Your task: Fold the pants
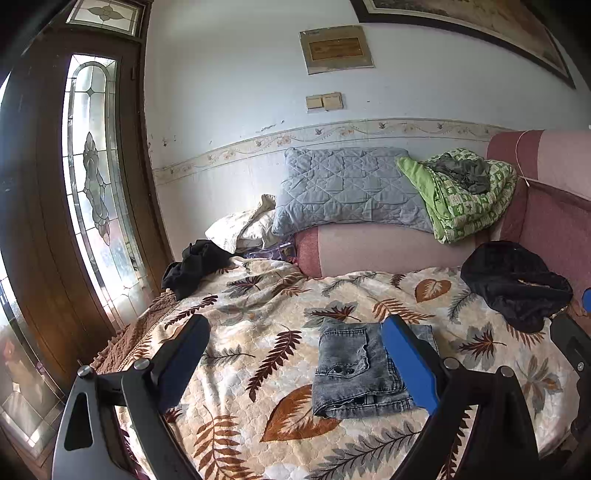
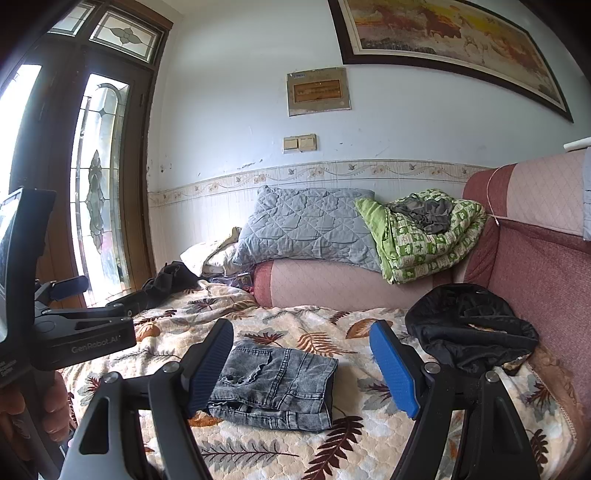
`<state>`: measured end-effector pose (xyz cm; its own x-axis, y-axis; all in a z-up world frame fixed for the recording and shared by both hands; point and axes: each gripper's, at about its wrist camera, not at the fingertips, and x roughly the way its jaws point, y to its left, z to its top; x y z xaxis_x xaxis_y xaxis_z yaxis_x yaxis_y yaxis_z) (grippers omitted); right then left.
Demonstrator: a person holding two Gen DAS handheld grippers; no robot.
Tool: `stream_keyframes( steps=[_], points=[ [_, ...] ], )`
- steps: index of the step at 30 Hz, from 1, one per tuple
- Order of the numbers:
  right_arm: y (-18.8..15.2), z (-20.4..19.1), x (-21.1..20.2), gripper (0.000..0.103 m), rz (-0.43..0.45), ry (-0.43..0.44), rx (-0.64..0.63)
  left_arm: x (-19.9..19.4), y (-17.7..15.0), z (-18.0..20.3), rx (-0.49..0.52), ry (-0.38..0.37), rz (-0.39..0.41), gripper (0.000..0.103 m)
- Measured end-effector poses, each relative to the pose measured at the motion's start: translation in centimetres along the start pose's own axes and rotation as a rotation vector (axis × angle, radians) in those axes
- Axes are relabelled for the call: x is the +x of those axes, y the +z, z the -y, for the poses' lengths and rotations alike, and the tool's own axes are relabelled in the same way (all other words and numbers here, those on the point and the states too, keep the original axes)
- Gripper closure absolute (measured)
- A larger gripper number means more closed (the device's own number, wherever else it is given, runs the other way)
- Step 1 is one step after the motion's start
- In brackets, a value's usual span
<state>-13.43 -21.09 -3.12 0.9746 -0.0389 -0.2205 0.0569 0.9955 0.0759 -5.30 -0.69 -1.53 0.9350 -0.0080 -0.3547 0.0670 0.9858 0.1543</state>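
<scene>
Both tools — left tool [image 1: 295, 354] and right tool [image 2: 301, 354] — gape wide, empty, above the folded pants [image 2: 275, 387].

Pale blue wall [image 2: 229, 122] with floral border strip [image 2: 332, 171], framed painting [image 2: 454, 33] and light switches [image 2: 299, 143]. Dark wooden door [image 1: 40, 206] at left, daylight through leaded glass panes [image 1: 92, 173]. Pink sofa [image 2: 528, 266] under leaf-print blanket [image 1: 258, 314].

A leaf-patterned cream quilted bedspread [image 2: 280, 443] carries folded grey denim pants [image 2: 273, 387] and two crumpled black garments [image 2: 472, 332] [image 1: 195, 264].
</scene>
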Motion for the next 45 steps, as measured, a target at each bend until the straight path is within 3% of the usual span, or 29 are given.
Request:
stream_keyframes(
  steps=[45],
  points=[
    [-0.09,-0.73,-0.01,0.024,-0.007,-0.004,-0.017,-0.06,-0.37,-0.46,-0.017,0.002,-0.003,0.008]
  ],
)
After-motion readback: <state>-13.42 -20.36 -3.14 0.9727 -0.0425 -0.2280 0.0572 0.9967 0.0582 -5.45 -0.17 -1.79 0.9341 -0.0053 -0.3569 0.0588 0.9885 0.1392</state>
